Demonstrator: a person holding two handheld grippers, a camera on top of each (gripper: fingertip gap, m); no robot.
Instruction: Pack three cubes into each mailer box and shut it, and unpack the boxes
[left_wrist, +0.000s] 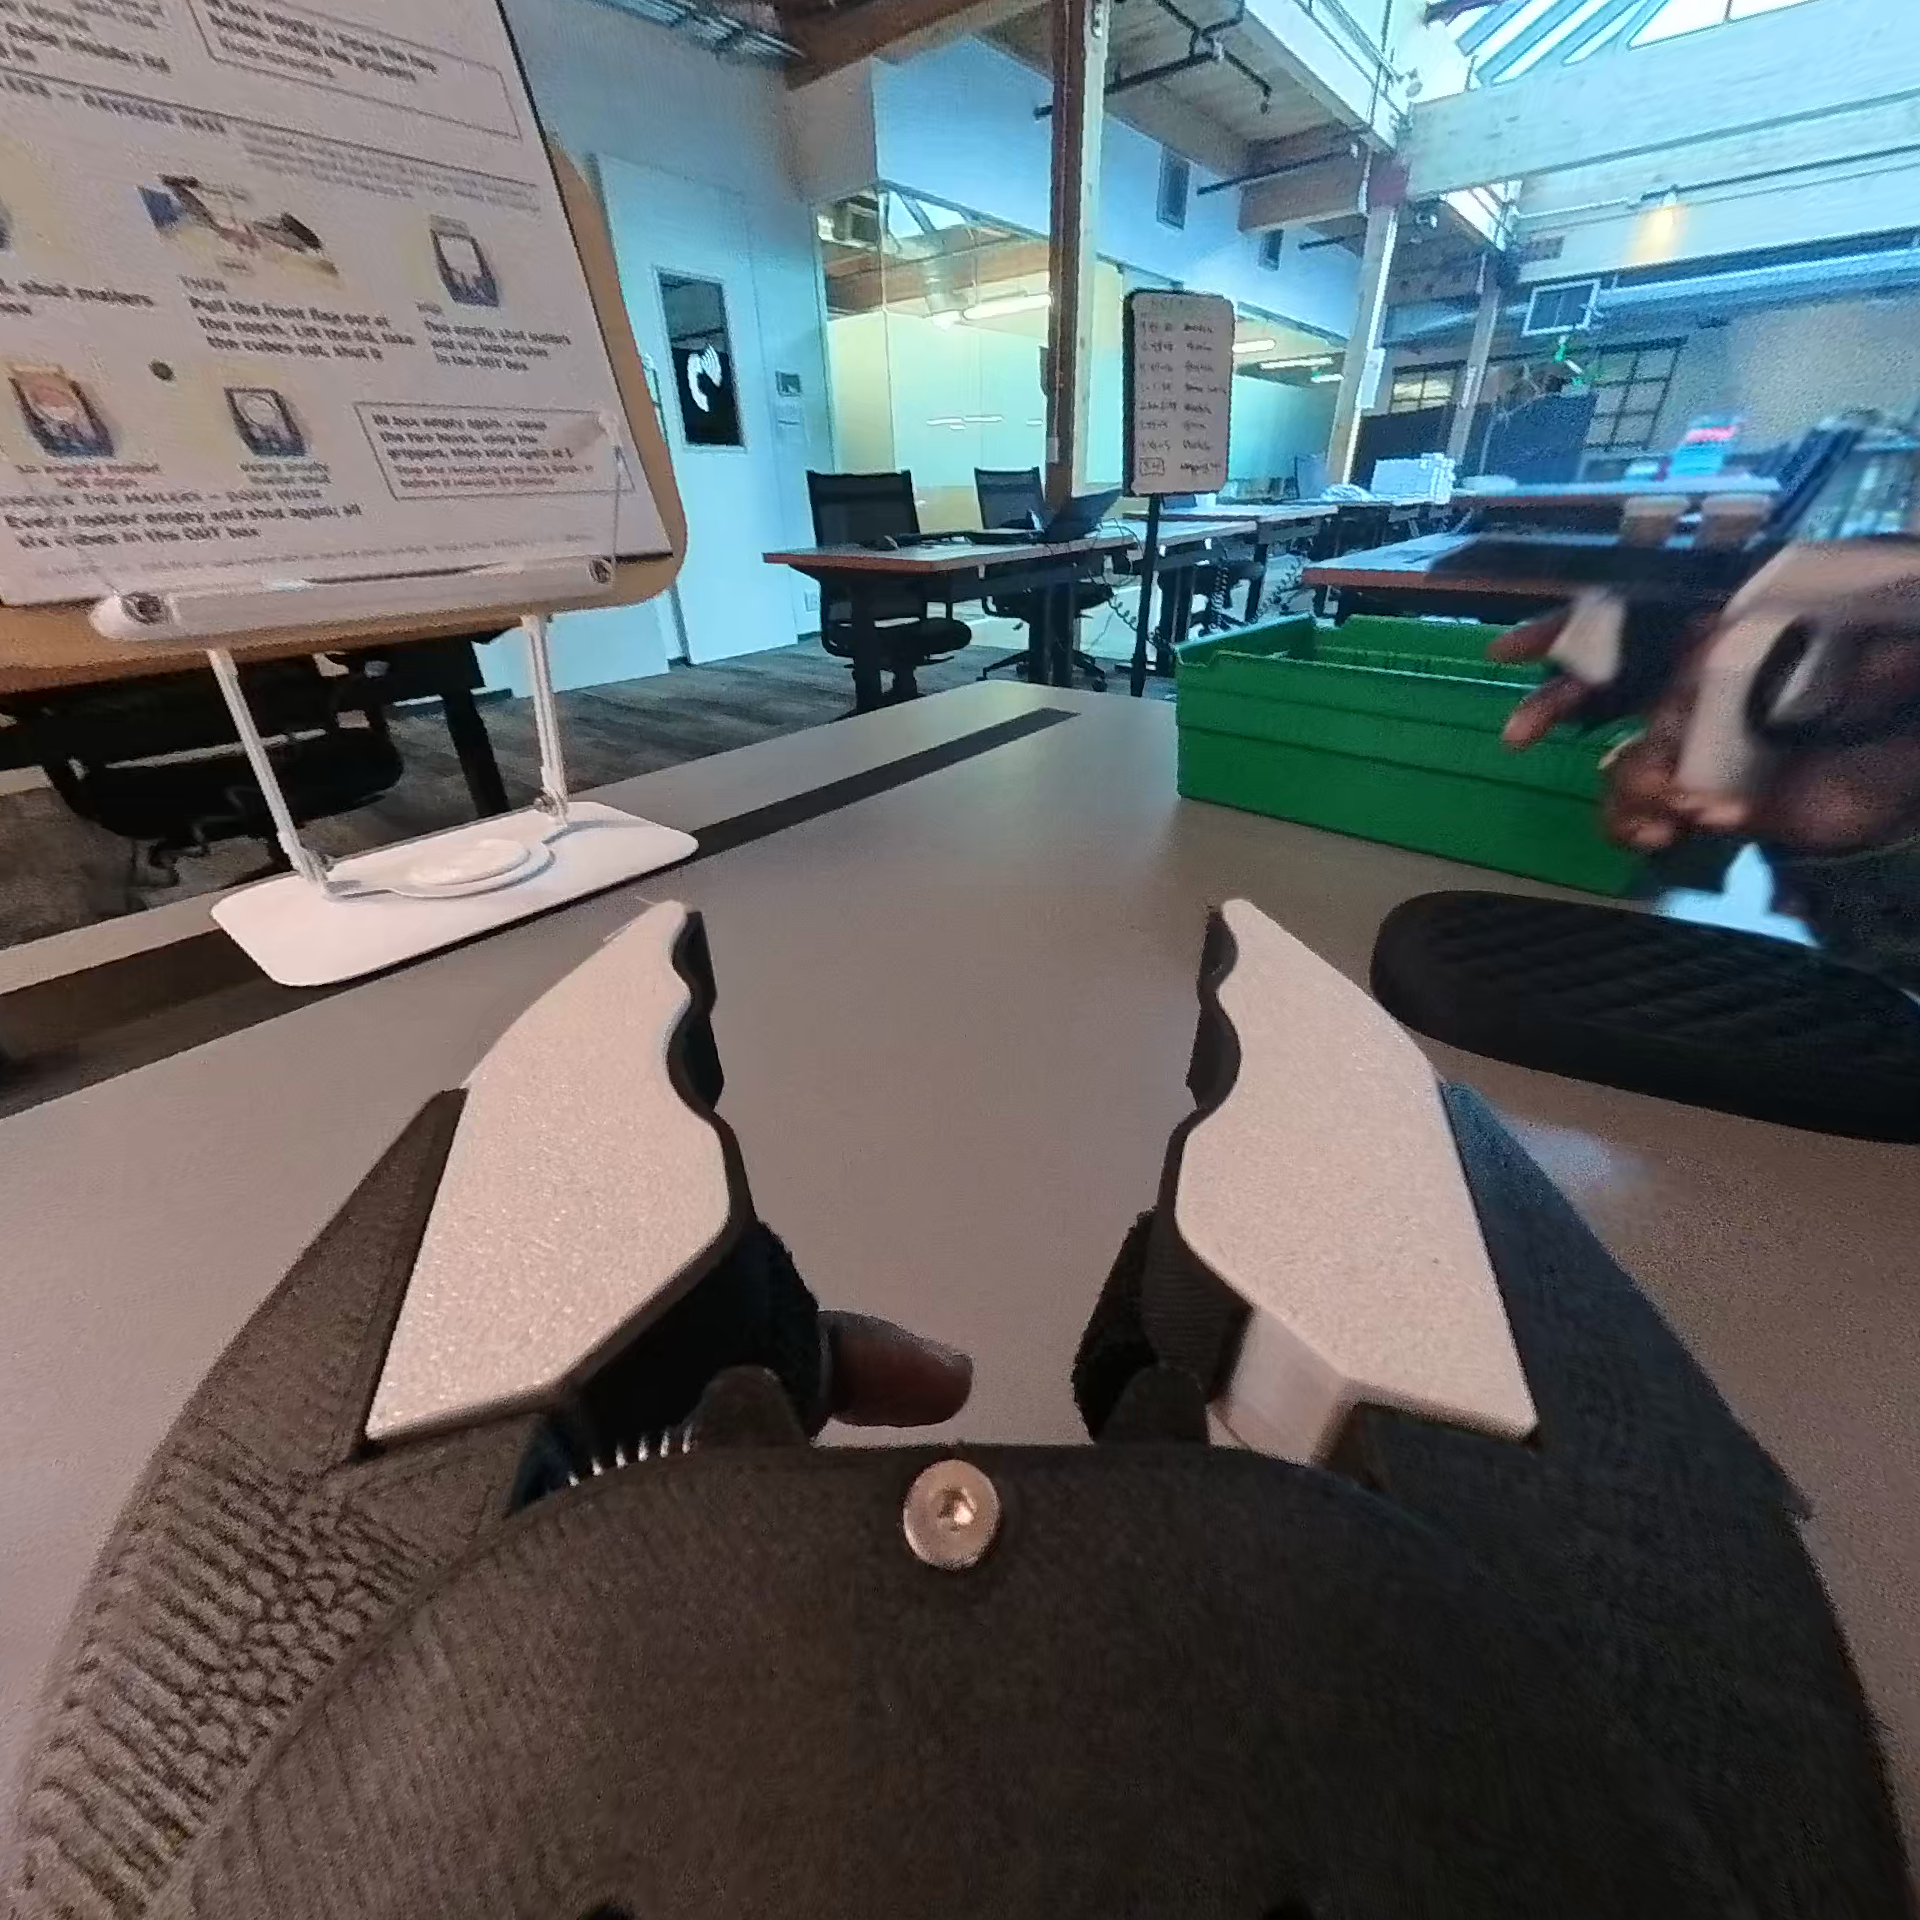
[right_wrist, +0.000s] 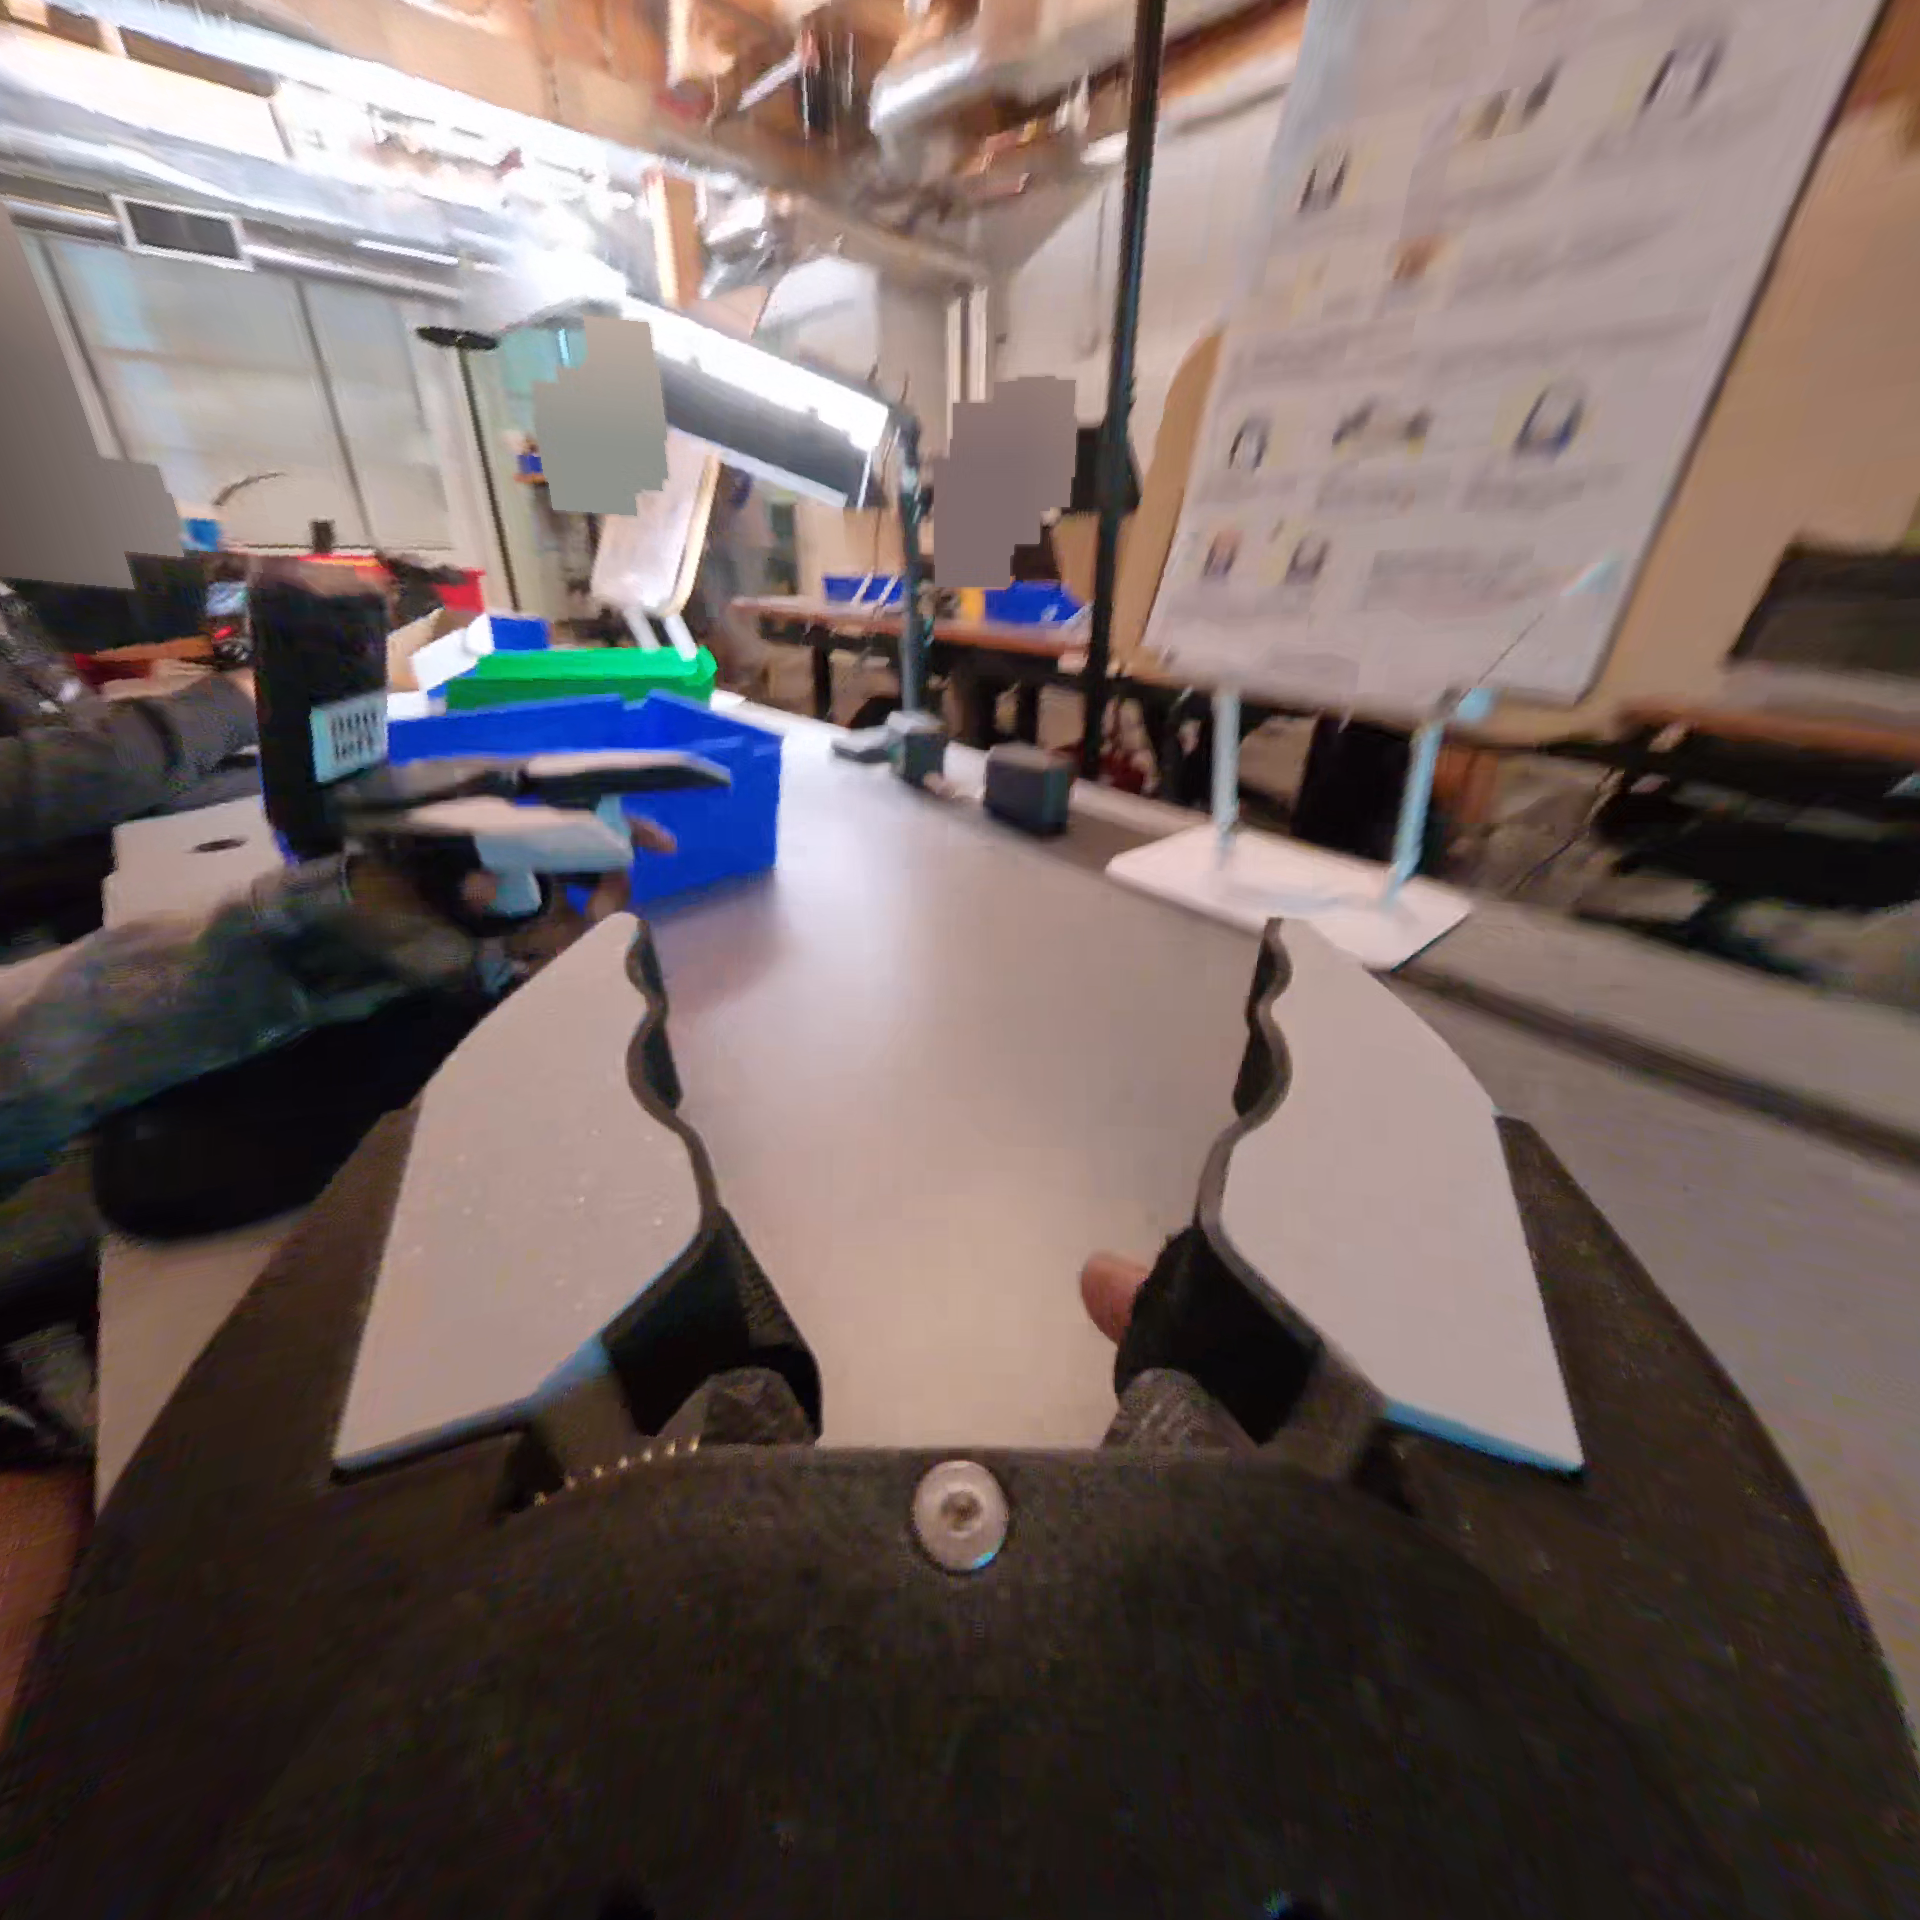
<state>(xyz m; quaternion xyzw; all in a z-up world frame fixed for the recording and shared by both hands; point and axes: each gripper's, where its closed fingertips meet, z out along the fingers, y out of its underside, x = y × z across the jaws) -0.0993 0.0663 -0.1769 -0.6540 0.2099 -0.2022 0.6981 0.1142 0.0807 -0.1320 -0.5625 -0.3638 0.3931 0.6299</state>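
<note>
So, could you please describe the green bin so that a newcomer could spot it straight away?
Start from the grey table with the dark strip along it, seen from the left gripper. To the right of the white instruction stand sits the green bin, a low, open, ribbed tray. Just in front of it lies a flat black oval pad; the bin alone there is bright green.

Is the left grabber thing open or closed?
Open. The left gripper has its two white fingers spread wide apart, with only bare grey table between them.
</note>
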